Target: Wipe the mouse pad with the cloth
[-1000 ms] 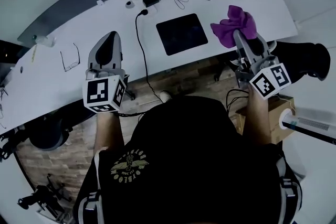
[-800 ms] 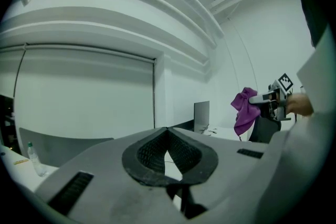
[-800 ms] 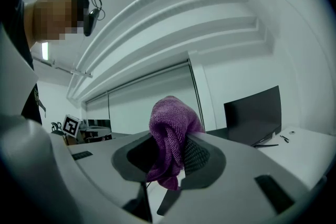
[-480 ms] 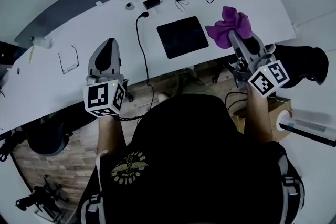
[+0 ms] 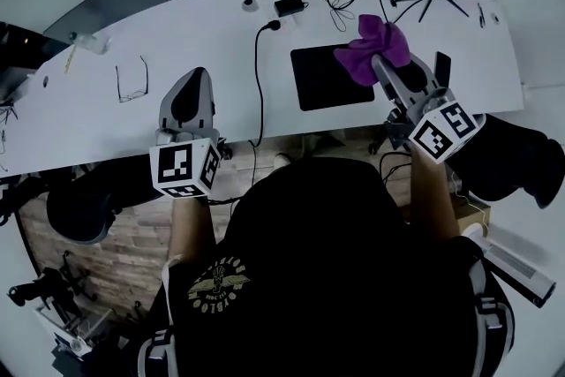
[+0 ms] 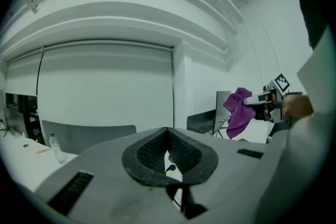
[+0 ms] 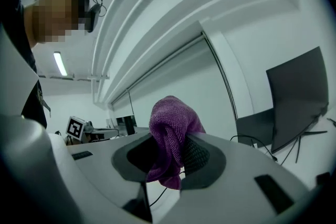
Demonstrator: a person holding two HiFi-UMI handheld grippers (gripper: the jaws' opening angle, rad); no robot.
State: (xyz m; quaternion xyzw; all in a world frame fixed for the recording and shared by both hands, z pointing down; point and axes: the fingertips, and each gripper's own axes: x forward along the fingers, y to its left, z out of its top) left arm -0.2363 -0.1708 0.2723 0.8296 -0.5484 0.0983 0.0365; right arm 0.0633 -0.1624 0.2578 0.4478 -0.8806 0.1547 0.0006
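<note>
Fingers (image 7: 202,157) of the right gripper (image 7: 173,160) are pinched on a fold of the purple cloth (image 7: 169,126), which bunches up above the pads and hangs in a tail below them. That grip looks meant to leave loose fabric free to drag over a surface. In the head view the right gripper (image 5: 382,68) reaches forward over the white worktop (image 5: 177,31), with the cloth (image 5: 371,40) over the far right corner of the black mouse pad (image 5: 331,82). The left gripper view shows the cloth (image 6: 239,113) dangling clear in the air, so it does not seem to be pressed onto the pad yet. I judge this to be the approach to the first wipe: the cloth has to come down flat on the pad and then sweep across it. The left gripper (image 5: 192,84) waits well apart, by the near edge of the worktop left of a black cable (image 5: 259,84). Its fingers (image 6: 149,152) meet at the tips with nothing between them, probably parked out of the way, or ready to steady the pad if it slides.
</note>
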